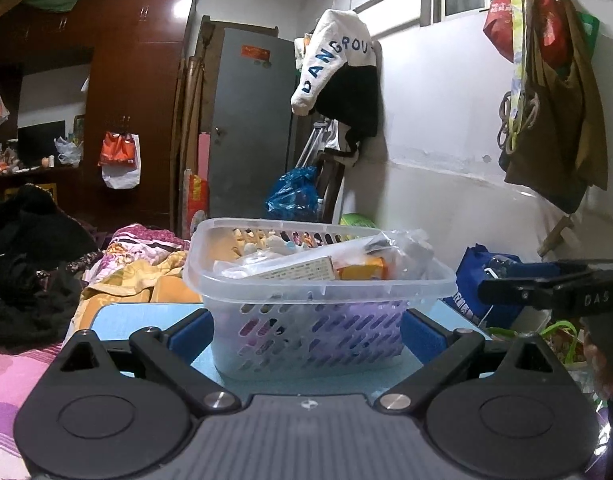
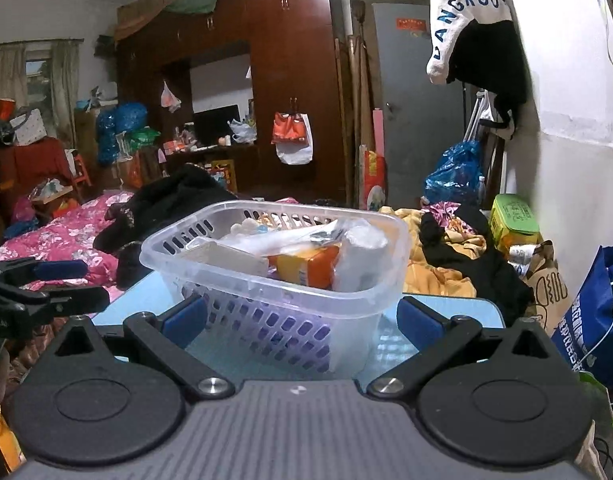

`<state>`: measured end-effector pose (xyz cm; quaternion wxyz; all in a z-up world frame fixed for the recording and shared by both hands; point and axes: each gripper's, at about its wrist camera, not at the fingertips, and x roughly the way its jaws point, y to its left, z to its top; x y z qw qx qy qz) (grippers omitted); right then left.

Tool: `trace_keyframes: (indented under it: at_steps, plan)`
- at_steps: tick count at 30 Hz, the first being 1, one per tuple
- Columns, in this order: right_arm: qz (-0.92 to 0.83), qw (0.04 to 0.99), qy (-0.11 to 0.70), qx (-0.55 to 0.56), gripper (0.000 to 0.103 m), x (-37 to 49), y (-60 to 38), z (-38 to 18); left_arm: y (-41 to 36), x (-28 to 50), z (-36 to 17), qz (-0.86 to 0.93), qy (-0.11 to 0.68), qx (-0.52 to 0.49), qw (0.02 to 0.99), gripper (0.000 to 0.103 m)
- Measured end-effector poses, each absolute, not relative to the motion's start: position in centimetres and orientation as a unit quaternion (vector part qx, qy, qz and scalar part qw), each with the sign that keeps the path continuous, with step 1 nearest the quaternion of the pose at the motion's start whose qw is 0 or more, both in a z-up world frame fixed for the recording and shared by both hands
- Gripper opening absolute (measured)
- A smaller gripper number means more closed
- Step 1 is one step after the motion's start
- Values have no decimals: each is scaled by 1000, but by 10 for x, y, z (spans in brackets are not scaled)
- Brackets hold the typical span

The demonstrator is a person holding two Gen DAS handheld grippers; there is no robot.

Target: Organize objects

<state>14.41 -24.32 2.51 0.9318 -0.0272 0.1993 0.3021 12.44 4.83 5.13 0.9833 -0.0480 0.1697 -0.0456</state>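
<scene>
A clear perforated plastic basket [image 1: 242, 280] stands on a light blue tabletop [image 1: 122, 316]. It holds an orange box [image 1: 364, 271], a white printed carton [image 1: 298, 270] and clear plastic-wrapped items [image 1: 402, 248]. My left gripper [image 1: 308, 334] is open and empty, its blue pads either side of the basket's near wall, apart from it. In the right wrist view the same basket [image 2: 210, 240] shows the orange box [image 2: 306, 266] and a white wrapped roll [image 2: 358, 256]. My right gripper [image 2: 302, 320] is open and empty, just in front of the basket.
A bed with pink floral bedding [image 2: 62, 240], yellow cloth [image 1: 138, 276] and black clothes [image 1: 22, 248] lies behind the table. A blue bag [image 2: 594, 320] stands at the right by the white wall. A dark wardrobe [image 2: 290, 80] and grey door [image 1: 250, 128] are far back.
</scene>
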Motion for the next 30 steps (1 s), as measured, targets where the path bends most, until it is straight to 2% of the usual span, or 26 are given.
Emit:
trace_keyframes:
  at_steps: [30]
  plan:
    - [293,935,198,-19,103,141,-253,21,25,126,53,-27,169,-29,985,101]
